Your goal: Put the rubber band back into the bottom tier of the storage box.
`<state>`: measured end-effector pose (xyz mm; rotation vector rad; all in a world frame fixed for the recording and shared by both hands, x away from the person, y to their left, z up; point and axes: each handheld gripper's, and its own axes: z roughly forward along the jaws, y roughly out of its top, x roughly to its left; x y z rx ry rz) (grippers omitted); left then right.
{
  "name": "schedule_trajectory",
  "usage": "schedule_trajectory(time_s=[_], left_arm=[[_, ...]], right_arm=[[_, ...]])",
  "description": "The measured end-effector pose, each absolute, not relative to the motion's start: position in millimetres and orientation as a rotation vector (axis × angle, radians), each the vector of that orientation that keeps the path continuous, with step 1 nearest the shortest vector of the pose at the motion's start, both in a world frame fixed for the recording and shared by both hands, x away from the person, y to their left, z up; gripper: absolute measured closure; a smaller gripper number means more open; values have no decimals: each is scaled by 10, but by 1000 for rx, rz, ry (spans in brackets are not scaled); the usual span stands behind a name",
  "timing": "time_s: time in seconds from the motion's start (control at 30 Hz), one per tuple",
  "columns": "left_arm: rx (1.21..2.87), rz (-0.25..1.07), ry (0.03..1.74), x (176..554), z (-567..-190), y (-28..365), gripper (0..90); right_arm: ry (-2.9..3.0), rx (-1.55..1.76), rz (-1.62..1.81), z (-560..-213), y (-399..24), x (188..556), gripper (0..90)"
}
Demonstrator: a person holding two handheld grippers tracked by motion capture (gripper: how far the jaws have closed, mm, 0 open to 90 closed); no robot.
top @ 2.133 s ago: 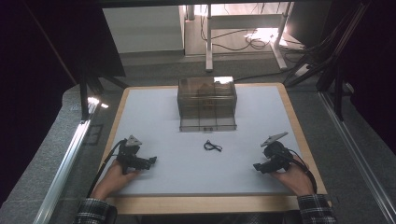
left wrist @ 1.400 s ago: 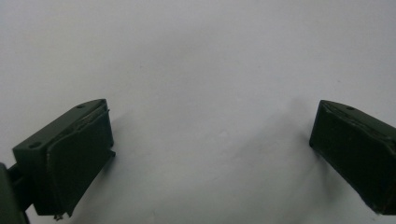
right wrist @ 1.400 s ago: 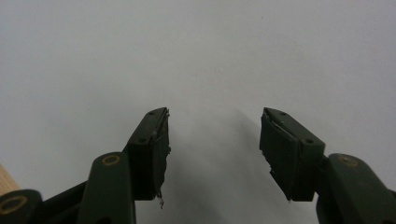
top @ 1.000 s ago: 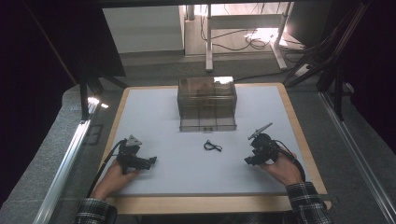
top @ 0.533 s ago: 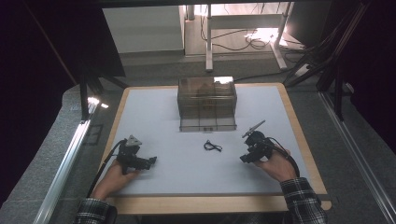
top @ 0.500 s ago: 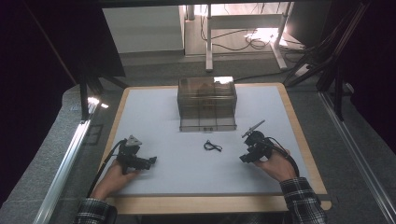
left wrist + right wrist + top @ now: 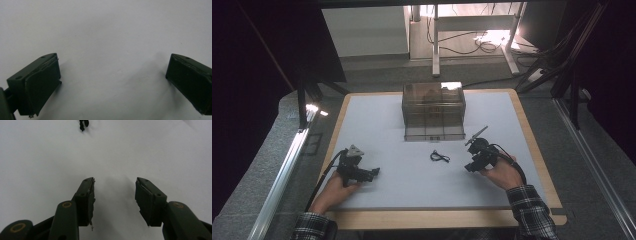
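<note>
My right gripper (image 7: pixel 470 165) is nearer the small black clip (image 7: pixel 439 157), which lies at its nine o'clock on the white table (image 7: pixel 387 125); in the right gripper view it sits at eleven o'clock beyond the jaws. Those jaws have just been closing, half-open and empty. My left gripper (image 7: pixel 373 173), well apart, stands wide open and empty.

White table top (image 7: pixel 412 185), tan wood rim; smoky brown organizer box (image 7: pixel 433 111); black cord loop (image 7: pixel 439 157); plaid sleeves.

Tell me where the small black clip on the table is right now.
In the high view the small black clip lies mid-table, just before the clear box, left of the right gripper.
</note>
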<state>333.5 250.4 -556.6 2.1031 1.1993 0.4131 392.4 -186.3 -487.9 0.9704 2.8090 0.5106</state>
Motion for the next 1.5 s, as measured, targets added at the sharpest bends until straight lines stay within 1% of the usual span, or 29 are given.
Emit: schedule_trajectory(time_s=[0.7, 1.03, 1.5], left_arm=[[2103, 413, 1199, 3335, -5566, 2504, 0], [2103, 412, 1199, 3335, -5566, 2504, 0], [2103, 412, 1199, 3336, -5566, 2504, 0]], right_arm=[[2885, 881, 441, -4856, -1544, 4084, 582], [2923, 830, 403, -4849, -1358, 4139, 643], [2959, 767, 370, -4857, -1117, 4204, 686]])
